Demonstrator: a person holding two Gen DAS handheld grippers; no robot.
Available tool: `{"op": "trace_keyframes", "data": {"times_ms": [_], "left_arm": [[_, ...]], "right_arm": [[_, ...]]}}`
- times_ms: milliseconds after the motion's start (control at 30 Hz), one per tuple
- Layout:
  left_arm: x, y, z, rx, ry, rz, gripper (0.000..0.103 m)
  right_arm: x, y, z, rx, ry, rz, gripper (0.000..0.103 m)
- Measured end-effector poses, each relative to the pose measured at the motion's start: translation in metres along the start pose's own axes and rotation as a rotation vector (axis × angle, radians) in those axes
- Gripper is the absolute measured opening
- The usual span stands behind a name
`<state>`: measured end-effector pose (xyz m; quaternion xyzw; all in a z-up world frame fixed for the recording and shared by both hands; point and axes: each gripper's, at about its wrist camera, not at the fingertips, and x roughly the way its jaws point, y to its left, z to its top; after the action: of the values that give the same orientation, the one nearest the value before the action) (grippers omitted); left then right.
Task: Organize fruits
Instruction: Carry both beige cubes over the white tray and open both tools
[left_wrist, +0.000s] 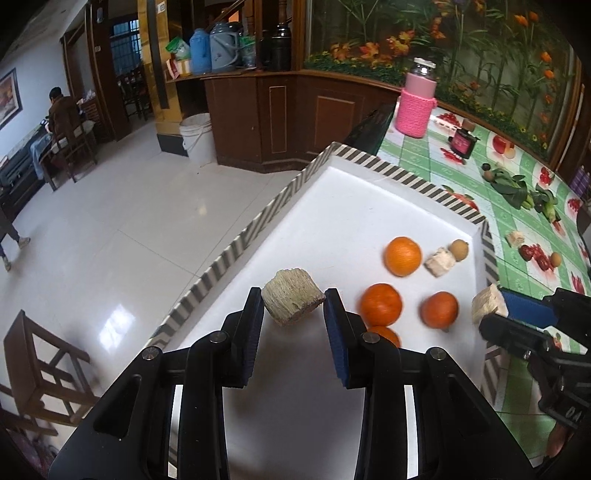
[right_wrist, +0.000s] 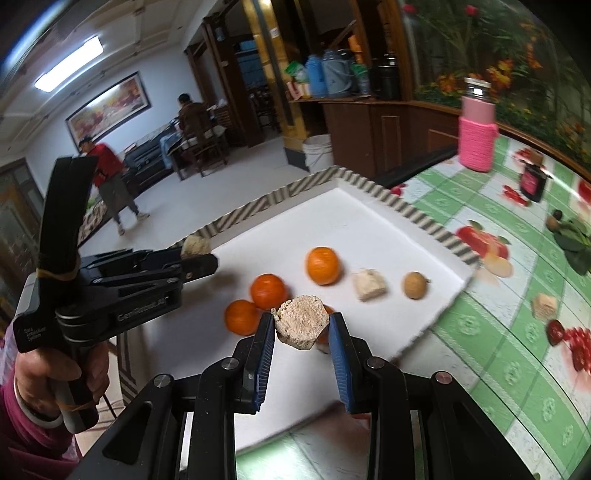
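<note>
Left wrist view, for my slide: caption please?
Left claw grips a fibrous chunk above the white tray of oranges.

Bright orange fruits (left_wrist: 402, 256) lie on a white tray (left_wrist: 343, 206) whose rim is striped grey and cream; beside the tray, a green-checked, fruit-printed tablecloth (left_wrist: 517, 177) holds a pink knit-sleeved bottle (left_wrist: 415, 107).

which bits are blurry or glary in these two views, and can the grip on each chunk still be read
Left wrist view: oranges slightly smeared, window glare on the floor, left gripper sharply clamping its chunk. Right wrist view: tablecloth edge-smeared, right gripper clearly clamping its chunk.
</note>
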<state>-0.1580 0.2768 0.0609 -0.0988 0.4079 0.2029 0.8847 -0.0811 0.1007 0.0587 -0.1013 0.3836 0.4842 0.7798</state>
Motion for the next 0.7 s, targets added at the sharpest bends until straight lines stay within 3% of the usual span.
{"op": "trace_keyframes", "data": {"times_ms": [700], "left_arm": [[0.016, 0.011, -0.005, -0.018, 0.027, 0.004, 0.033]], "right_arm": [[0.047, 0.026, -0.002, -0.073, 0.127, 0.033, 0.029]]}}
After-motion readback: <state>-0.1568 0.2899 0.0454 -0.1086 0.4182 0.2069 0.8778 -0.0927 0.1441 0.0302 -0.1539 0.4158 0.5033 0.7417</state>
